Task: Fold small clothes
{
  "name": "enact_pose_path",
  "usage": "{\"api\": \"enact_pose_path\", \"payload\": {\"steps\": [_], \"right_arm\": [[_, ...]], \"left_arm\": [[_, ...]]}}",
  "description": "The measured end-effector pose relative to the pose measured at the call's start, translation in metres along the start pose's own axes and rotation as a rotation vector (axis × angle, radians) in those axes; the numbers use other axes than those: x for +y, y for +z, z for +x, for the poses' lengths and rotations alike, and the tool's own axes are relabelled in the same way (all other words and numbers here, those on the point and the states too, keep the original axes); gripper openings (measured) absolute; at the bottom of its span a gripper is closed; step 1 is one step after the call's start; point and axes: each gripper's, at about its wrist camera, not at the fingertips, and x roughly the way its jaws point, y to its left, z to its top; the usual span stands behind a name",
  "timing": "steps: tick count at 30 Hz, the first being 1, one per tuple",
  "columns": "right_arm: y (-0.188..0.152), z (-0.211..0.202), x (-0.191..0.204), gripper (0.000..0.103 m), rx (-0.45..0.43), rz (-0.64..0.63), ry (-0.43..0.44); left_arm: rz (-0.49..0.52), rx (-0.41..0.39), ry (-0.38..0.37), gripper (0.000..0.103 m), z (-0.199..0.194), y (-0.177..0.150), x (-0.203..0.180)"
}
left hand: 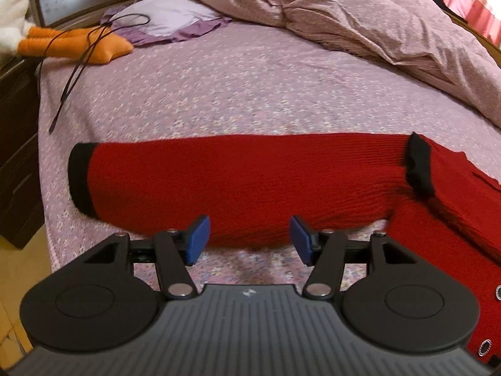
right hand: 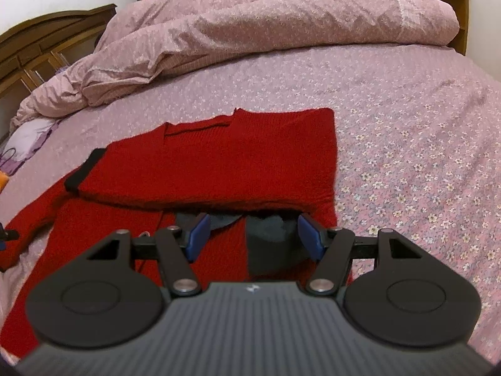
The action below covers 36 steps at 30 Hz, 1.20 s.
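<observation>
Two hand-held grippers hang low over the near edge of a bed [right hand: 407,131], both with jaws spread and nothing between them. The left hand-held gripper [left hand: 249,239] faces a red sleeve [left hand: 238,185] that lies straight out to the side on the flowered sheet, its black cuff [left hand: 80,178] at the far left. The right hand-held gripper [right hand: 253,236] hovers over the red sweater [right hand: 219,163], whose other sleeve is already laid across the body, black cuff [right hand: 84,170] resting near the left shoulder; a grey lining shows under the folded edge, just ahead of the blue pads. By the look of it, one sleeve is done and the second is next: the left gripper needs to close on the outstretched sleeve, probably near the cuff, and carry it across the body. Beyond the garment lie a pillow [left hand: 162,15], an orange plush toy [left hand: 75,44] with a dark cable [left hand: 72,78], and a bunched duvet [right hand: 250,31].
</observation>
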Motion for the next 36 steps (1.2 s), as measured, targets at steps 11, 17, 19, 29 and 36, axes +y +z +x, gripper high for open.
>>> {"api": "enact_pose_path", "payload": {"steps": [11, 17, 19, 29, 36], "right_arm": [[-0.003, 0.007, 0.025, 0.064, 0.035, -0.055, 0.002], [-0.005, 0.008, 0.033, 0.064, 0.051, -0.075, -0.012], [-0.005, 0.008, 0.034, 0.064, 0.053, -0.076, -0.012], [-0.005, 0.007, 0.034, 0.064, 0.054, -0.079, -0.010], [-0.008, 0.011, 0.033, 0.064, 0.064, -0.059, -0.008]], "left_arm": [[-0.333, 0.022, -0.045, 0.071, 0.028, -0.009, 0.053], [-0.535, 0.021, -0.155, 0.073, 0.044, -0.014, 0.078], [-0.553, 0.006, -0.152, 0.074, 0.046, -0.012, 0.080], [-0.574, -0.079, -0.122, 0.074, 0.048, -0.011, 0.082], [-0.603, 0.037, -0.259, 0.074, 0.047, -0.032, 0.070]]}}
